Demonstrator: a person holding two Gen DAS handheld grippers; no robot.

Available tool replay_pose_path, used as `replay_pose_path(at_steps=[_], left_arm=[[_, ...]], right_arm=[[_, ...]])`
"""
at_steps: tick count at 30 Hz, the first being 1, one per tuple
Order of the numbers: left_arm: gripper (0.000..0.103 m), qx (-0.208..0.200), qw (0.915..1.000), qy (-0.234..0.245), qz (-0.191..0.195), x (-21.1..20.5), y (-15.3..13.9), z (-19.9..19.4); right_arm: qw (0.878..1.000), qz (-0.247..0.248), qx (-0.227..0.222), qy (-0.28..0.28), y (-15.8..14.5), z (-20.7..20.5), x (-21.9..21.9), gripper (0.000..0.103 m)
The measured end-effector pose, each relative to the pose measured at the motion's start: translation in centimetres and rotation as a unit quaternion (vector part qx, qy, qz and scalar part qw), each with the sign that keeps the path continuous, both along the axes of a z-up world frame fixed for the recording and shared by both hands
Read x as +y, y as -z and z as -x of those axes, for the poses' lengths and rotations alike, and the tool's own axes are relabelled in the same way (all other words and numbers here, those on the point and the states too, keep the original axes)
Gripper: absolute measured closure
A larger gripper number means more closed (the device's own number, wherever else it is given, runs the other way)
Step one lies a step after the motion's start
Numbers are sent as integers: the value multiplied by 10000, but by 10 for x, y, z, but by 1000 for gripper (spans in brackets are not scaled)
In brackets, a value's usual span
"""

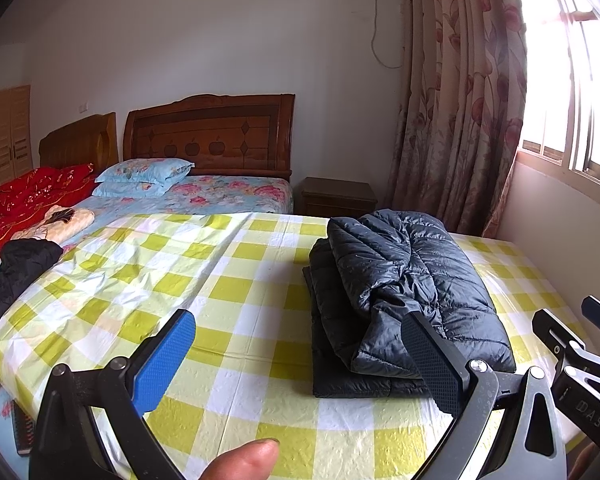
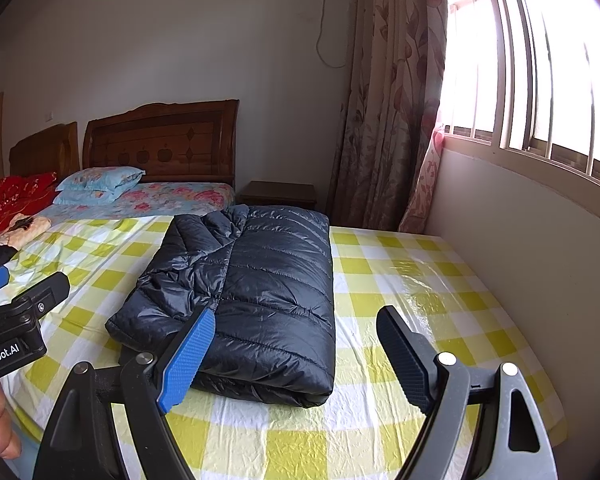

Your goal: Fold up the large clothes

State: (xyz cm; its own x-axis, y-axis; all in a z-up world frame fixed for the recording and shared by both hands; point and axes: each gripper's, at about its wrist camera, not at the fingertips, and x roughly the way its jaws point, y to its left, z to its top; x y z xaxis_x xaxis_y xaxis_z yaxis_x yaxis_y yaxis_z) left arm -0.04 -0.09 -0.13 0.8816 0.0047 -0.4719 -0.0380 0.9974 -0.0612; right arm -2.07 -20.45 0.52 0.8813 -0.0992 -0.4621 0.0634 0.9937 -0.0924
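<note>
A dark navy quilted puffer jacket lies folded into a rectangle on the yellow-and-white checked cloth; it also shows in the right wrist view. My left gripper is open and empty, held above the cloth, with the jacket's near left corner behind its right finger. My right gripper is open and empty, held near the jacket's front right corner. The left gripper's body shows at the left edge of the right wrist view.
A black garment lies at the cloth's left edge. Behind are a bed with floral bedding, blue pillows, a red quilt, a wooden nightstand, a curtain and a window wall on the right.
</note>
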Motion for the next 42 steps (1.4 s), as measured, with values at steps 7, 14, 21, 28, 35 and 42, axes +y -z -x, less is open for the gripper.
replay_pose_path(at_steps=[7,14,21,28,35,42], left_arm=[[0,-3,10000,-13,-9,1,0,0],[0,0,10000,-6,-15,2,1,1],[0,2,10000,-20,-11,3,1,1],[0,-10,10000,-27,-40,3,1,1],[0,-11,10000,-47,-61,3,1,2],[0,14,9999,-68,-88,2,1,1]], right_arm=[[10000,-9,3,1,0,0,0,0],[10000,-9,9,-3,-1,-1,0,0],[10000,-17,6,-5,0,-1,1,0],[10000,-25,2,-3,1,0,1,0],[10000,-33,8,-8,2,0,0,0],[10000,-74,-27,7,2,2,-1,0]])
